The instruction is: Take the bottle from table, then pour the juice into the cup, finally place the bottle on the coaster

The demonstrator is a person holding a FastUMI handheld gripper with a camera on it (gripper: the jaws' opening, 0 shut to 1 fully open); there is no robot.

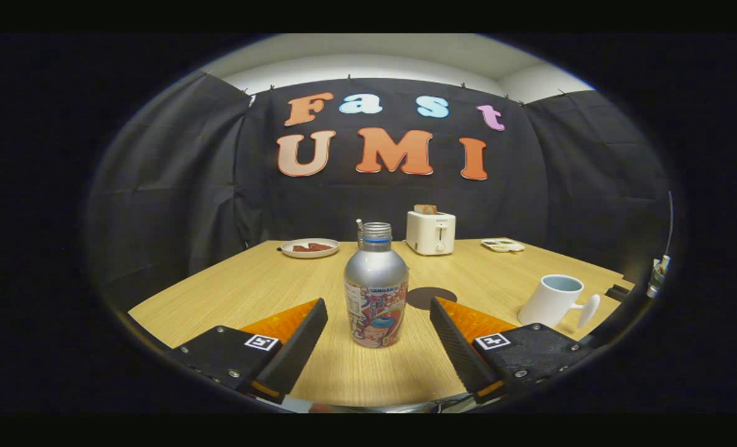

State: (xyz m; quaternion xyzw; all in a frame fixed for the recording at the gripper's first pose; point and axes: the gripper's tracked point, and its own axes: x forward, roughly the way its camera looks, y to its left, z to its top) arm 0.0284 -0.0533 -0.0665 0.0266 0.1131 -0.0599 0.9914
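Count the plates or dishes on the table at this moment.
2. A round plate with reddish food sits at the back, left of the toaster; a small tray-like dish sits right of it. The gripper is open around the bottle.

A white toaster [430, 232] is standing at the far edge of the wooden worktop [231, 292], just above the middle of the frame, with a slice of toast [425, 209] sticking out of its top. A white plate [310, 248] carrying reddish pieces is lying to its left, and a small tray [503, 245] is sitting to its right.
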